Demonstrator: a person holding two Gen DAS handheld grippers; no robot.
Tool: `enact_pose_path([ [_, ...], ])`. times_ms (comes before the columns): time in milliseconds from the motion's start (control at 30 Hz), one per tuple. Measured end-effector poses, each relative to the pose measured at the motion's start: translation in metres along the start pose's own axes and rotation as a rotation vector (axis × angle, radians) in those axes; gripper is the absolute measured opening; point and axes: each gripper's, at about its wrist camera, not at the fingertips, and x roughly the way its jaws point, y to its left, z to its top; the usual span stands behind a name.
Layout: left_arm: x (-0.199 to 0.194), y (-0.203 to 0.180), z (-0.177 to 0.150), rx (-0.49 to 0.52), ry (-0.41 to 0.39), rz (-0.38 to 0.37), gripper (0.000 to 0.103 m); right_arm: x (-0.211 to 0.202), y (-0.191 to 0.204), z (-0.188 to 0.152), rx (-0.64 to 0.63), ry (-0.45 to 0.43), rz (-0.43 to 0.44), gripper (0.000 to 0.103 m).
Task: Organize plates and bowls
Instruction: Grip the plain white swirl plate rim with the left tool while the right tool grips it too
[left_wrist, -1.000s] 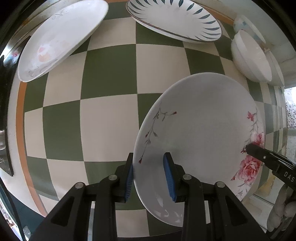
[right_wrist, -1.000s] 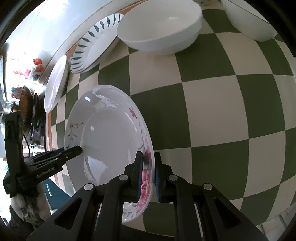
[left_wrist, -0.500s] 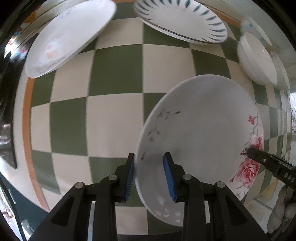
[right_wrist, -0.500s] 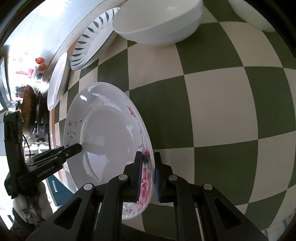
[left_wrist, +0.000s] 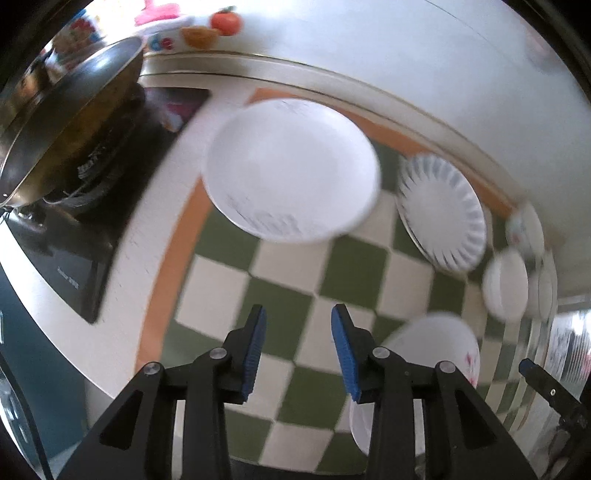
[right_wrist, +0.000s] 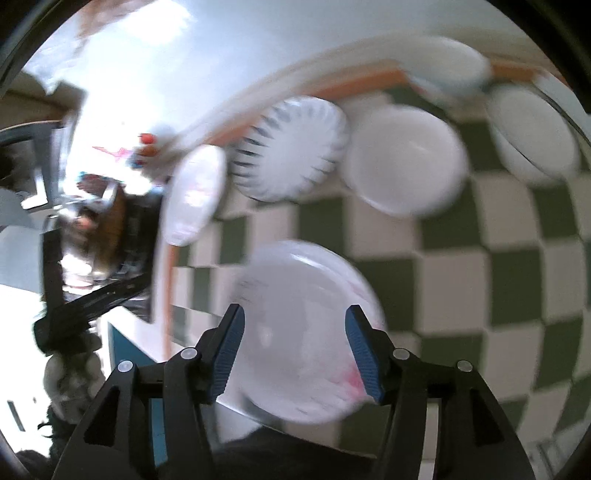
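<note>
The rose-patterned plate (right_wrist: 303, 332) lies on the checkered cloth (right_wrist: 517, 280), blurred, just beyond my right gripper (right_wrist: 295, 350), which is open and empty. It also shows in the left wrist view (left_wrist: 436, 347), low right. My left gripper (left_wrist: 298, 343) is open and empty over the cloth (left_wrist: 229, 291). A plain white plate (left_wrist: 291, 170) sits far left, a blue-leaf plate (left_wrist: 441, 218) beside it, and white bowls (left_wrist: 506, 288) to the right. In the right wrist view the blue-leaf plate (right_wrist: 291, 147) and bowls (right_wrist: 402, 158) line the back.
A black stove (left_wrist: 70, 236) with a steel wok (left_wrist: 66, 103) stands left of the cloth. A white wall (left_wrist: 406, 55) runs behind the dishes. The right gripper's tip (left_wrist: 543, 380) shows at the right edge of the left wrist view.
Both grippers have let go of the rose plate and pulled back and up. The right jaws opened wide. The plate now rests on the cloth. Both views are motion-blurred.
</note>
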Motion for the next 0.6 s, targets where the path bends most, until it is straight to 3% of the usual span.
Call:
enact_pose_path([
  [333, 0.074, 0.075, 0.078, -0.109, 0.075, 0.001, 0.034, 0.131, 0.109, 0.137, -0.193, 0.092, -0.008, 0.058],
  [500, 0.111, 0.094, 0.100, -0.146, 0.124, -0.025, 0.034, 0.208, 0.132, 0.194, -0.239, 0.169, -0.045, 0.033],
  [600, 0.124, 0.100, 0.108, -0.151, 0.137, -0.036, 0.032, 0.243, 0.136, 0.219, -0.239, 0.202, -0.089, 0.024],
])
